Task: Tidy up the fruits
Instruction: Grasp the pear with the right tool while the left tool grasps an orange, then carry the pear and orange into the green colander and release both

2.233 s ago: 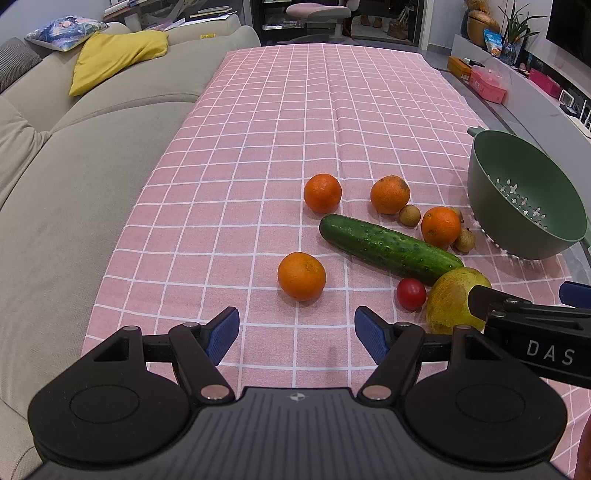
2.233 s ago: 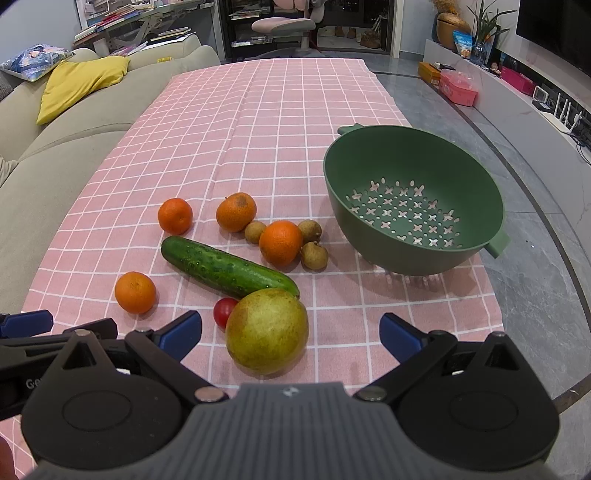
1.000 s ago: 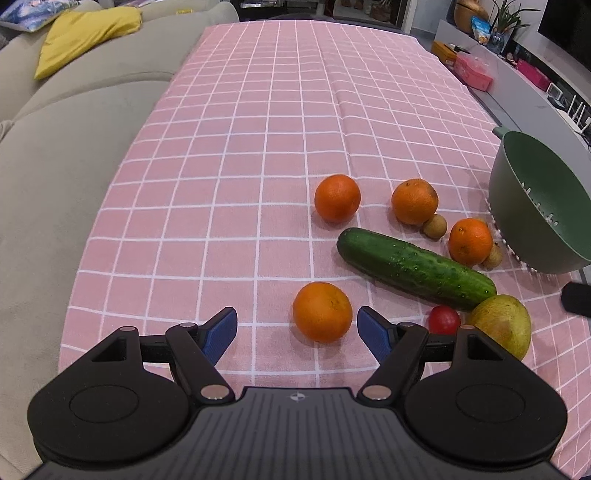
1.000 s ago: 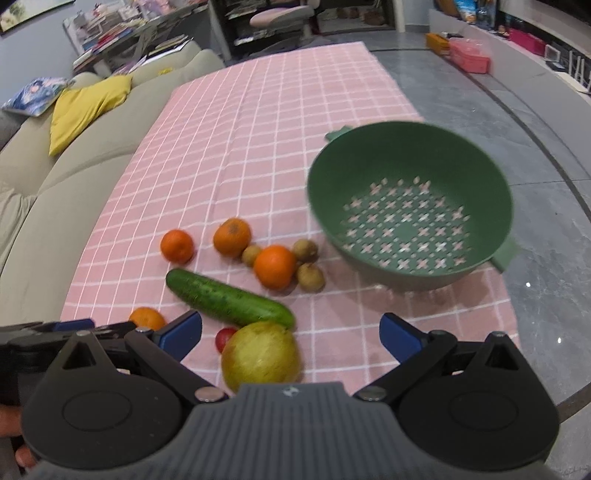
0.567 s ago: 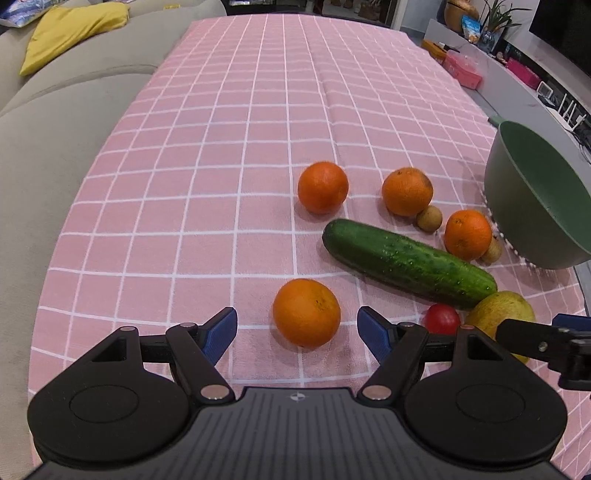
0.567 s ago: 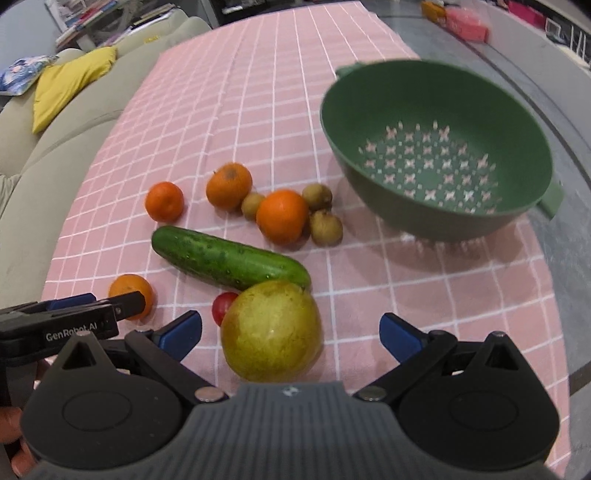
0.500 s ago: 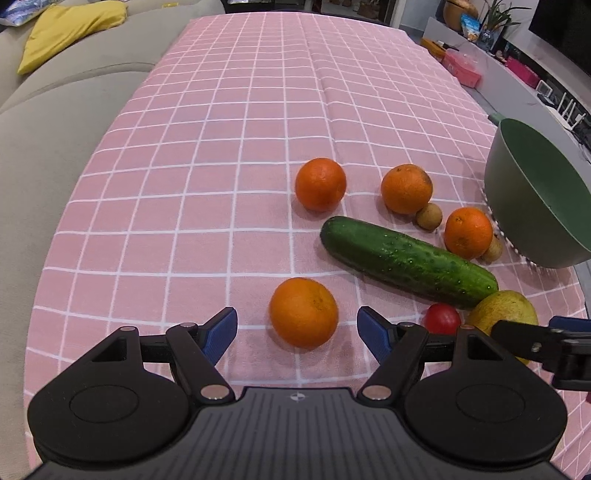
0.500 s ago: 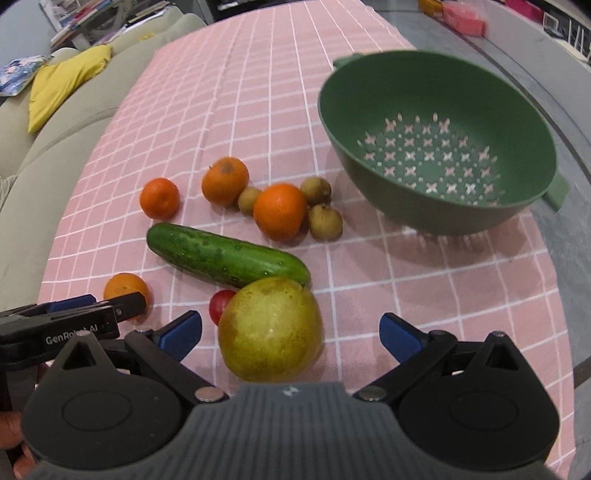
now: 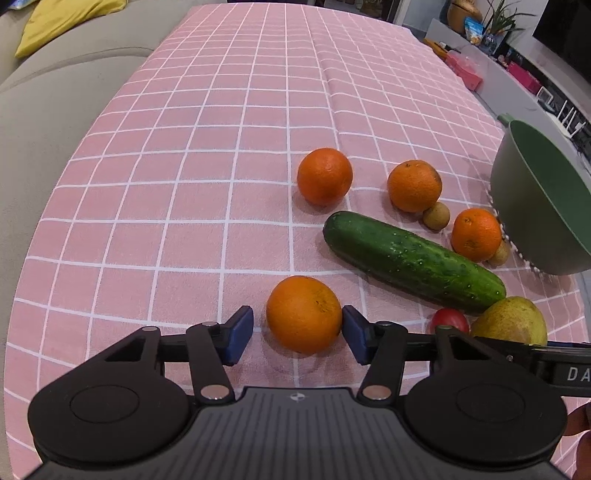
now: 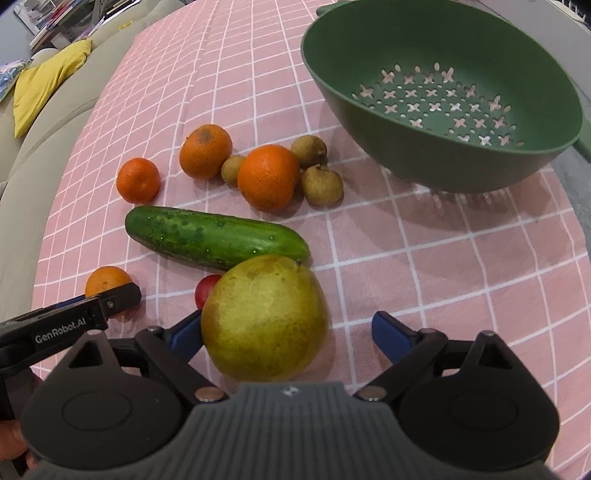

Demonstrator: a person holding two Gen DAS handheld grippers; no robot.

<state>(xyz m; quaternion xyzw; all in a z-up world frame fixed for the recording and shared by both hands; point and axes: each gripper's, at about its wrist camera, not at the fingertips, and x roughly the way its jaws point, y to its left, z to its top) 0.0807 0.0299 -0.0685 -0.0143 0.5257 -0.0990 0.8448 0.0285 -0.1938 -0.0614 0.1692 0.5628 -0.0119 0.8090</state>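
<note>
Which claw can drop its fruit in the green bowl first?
Probably the right claw: the colander sits just beyond its pear. The left claw, closing around an orange, is farther away.

A worktop (image 9: pixel 258 110) covered in a pink cloth with a white grid stretches away ahead of the claw. Along its left side runs a beige sofa (image 9: pixel 55 96), with a yellow cushion (image 9: pixel 62 20) at its far end. To the far right stands a low white cabinet (image 9: pixel 517 88) holding a pink box (image 9: pixel 465 70) and a potted plant (image 9: pixel 495 22), beside a grey glossy floor (image 10: pixel 576 173).
</note>
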